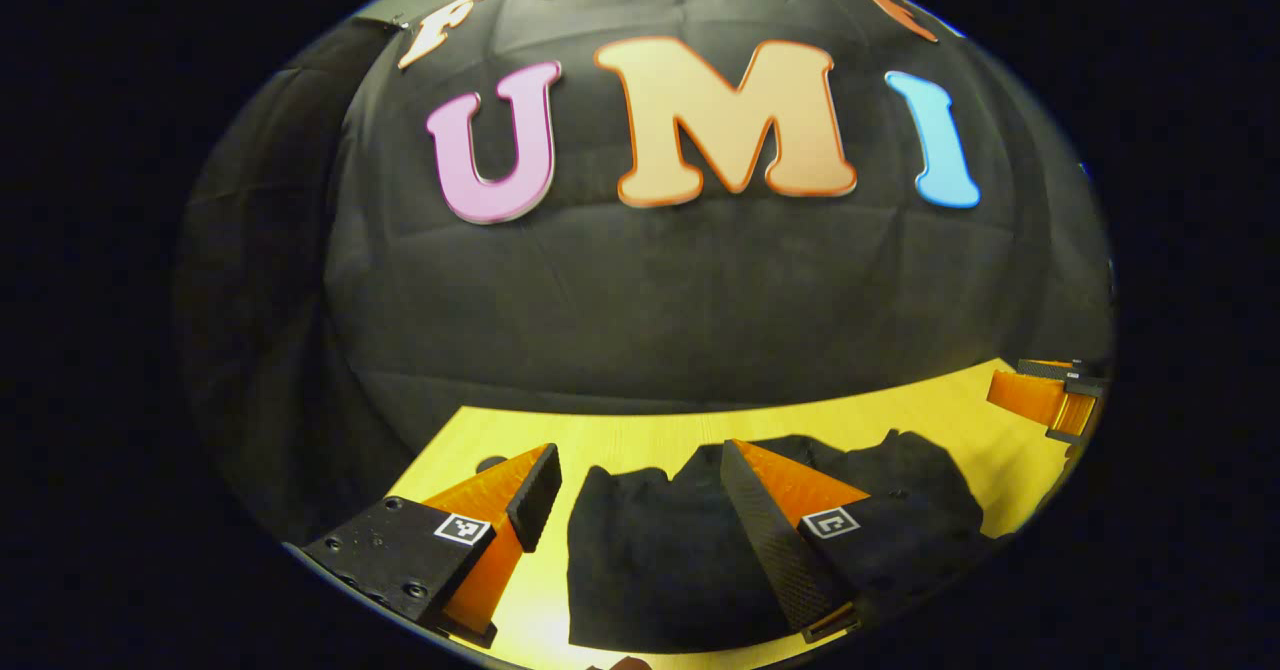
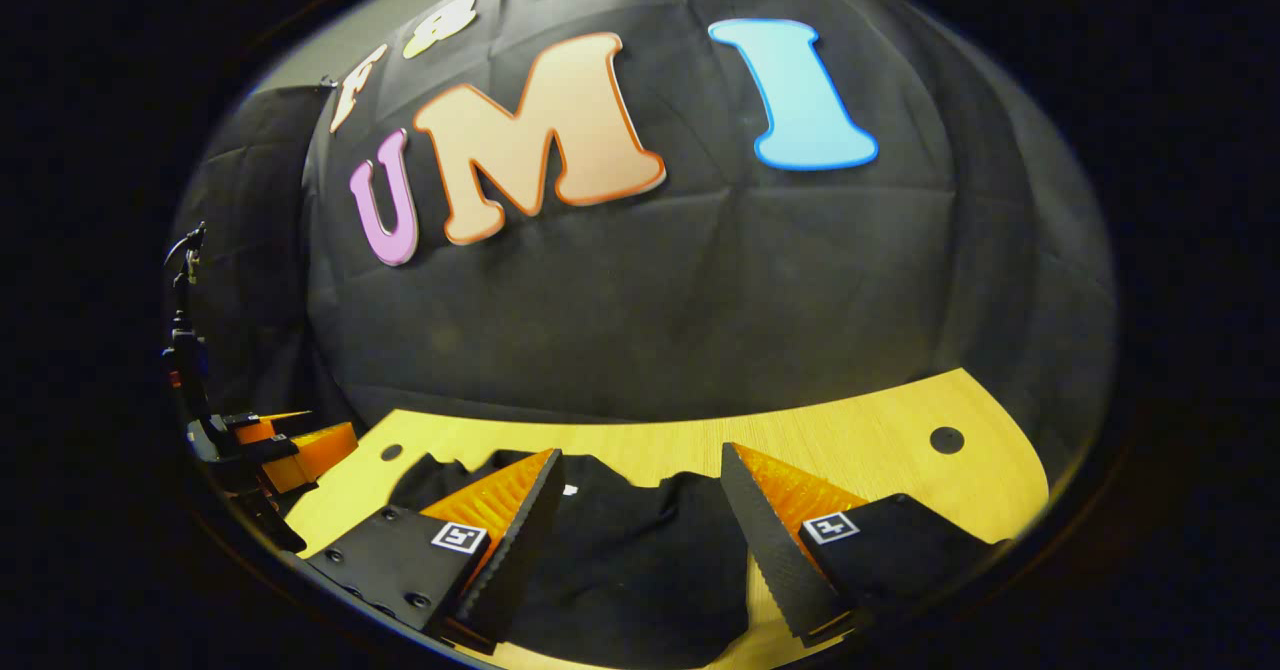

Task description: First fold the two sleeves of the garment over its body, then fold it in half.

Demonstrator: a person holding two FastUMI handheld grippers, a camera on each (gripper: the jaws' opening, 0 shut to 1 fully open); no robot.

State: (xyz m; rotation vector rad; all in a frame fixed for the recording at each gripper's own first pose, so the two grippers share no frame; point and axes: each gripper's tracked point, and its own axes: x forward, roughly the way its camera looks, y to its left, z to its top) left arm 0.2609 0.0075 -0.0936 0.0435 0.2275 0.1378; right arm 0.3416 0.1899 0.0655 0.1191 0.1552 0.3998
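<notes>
The dark garment [image 1: 660, 550] is spread on the desk [image 1: 620, 435]. Both the left gripper [image 1: 635, 495] and the right gripper [image 2: 640, 500] are held wide open above it, with nothing gripped.

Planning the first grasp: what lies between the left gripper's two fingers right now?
In the left gripper view, the open left gripper frames the dark garment lying on the yellow table; nothing else sits between its fingers.

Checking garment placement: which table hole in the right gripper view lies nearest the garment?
The left hole, right beside the dark garment's edge; the right hole sits apart on bare table.
</notes>
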